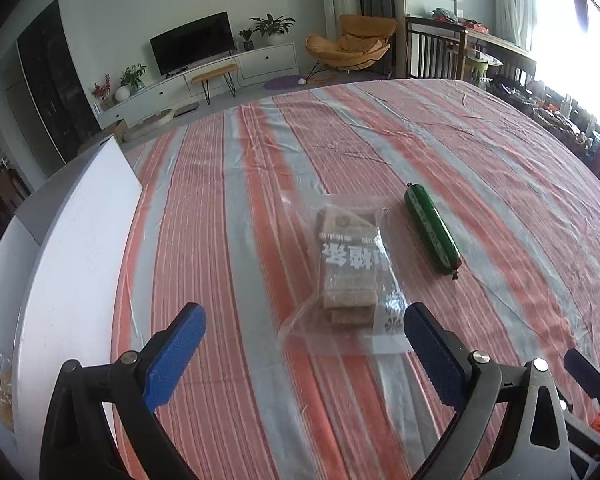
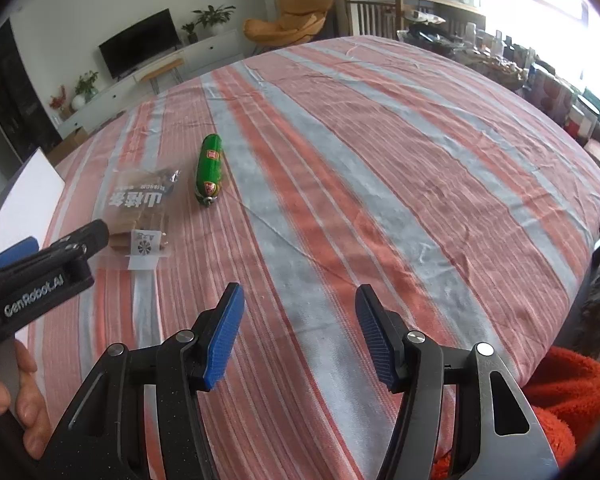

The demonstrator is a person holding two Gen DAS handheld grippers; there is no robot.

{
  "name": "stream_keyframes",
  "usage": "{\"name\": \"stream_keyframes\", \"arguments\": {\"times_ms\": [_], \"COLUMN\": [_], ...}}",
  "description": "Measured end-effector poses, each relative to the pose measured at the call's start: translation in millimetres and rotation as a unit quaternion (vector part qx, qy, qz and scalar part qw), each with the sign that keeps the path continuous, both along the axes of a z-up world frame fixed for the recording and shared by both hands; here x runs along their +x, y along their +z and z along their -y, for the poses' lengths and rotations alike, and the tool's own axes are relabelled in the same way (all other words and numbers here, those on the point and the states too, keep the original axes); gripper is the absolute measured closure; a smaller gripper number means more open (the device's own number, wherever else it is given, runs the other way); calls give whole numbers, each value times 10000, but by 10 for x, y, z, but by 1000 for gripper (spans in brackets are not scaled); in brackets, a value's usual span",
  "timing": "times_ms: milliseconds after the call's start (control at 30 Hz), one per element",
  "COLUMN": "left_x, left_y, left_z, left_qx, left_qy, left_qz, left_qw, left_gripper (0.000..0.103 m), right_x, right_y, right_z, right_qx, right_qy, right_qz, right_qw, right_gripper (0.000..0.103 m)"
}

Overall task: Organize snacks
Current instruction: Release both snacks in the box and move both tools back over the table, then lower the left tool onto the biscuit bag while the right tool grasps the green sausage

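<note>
A clear bag of brown snack bars lies flat on the striped tablecloth, just ahead of my left gripper, which is open and empty, its right finger beside the bag's near edge. A green wrapped sausage lies to the bag's right. In the right wrist view the bag and sausage lie far to the upper left. My right gripper is open and empty over bare cloth. The left gripper shows at the left edge there.
A white box stands along the table's left edge, with a bagged snack inside it. The striped tablecloth covers the round table. A cluttered shelf and window lie beyond the right side.
</note>
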State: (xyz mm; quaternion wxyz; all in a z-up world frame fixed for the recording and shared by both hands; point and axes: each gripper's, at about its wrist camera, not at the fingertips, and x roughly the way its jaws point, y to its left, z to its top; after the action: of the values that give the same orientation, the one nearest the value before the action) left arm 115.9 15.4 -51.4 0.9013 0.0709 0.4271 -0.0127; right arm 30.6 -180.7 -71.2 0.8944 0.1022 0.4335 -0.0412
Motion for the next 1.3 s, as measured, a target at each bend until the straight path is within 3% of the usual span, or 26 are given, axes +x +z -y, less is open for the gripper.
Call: {"name": "stream_keyframes", "arguments": {"times_ms": [233,433,600,700,833,1067,1167,1200,1233,1300], "left_x": [451,816,825,774,645,245,62,27,18,39], "left_y": [-68,-292,-363,-358,-296,-168,-97,-64,-37,17], "left_z": [93,-4,-8,9,-2,-239,-328,-352,-362,-344], "left_qx": [-227,-614,-512,-493,-624,-835,-917,-968,-999,-983], "left_qy": [-73,135,110,18,-136,-120,-139,-134,-131,-129], "left_qz": [-345,-1013,-1083,-1040,-964,-879,-870,-863,-862,-745], "left_qw": [9991,9929,9927,9933,9933,9926,9919,9915,9912,9923], "left_gripper": [4,4,5,18,52,67,67,59,37,6], "right_x": [6,7,23,29,30,31,38,40,43,47], "right_y": [-1,-2,-9,-14,-23,-35,-45,-49,-52,-56], "right_z": [8,12,12,18,41,57,56,52,49,38], "right_qx": [50,66,106,129,188,281,302,302,301,288], "right_qy": [-7,-13,-15,-18,-44,-61,-44,-40,-36,-28], "right_qz": [6,14,-1,-11,-17,-23,-38,-46,-52,-62], "right_qw": [10000,10000,9999,9999,9998,9996,9995,9995,9995,9996], "right_gripper": [41,41,41,41,41,41,41,41,41,41]}}
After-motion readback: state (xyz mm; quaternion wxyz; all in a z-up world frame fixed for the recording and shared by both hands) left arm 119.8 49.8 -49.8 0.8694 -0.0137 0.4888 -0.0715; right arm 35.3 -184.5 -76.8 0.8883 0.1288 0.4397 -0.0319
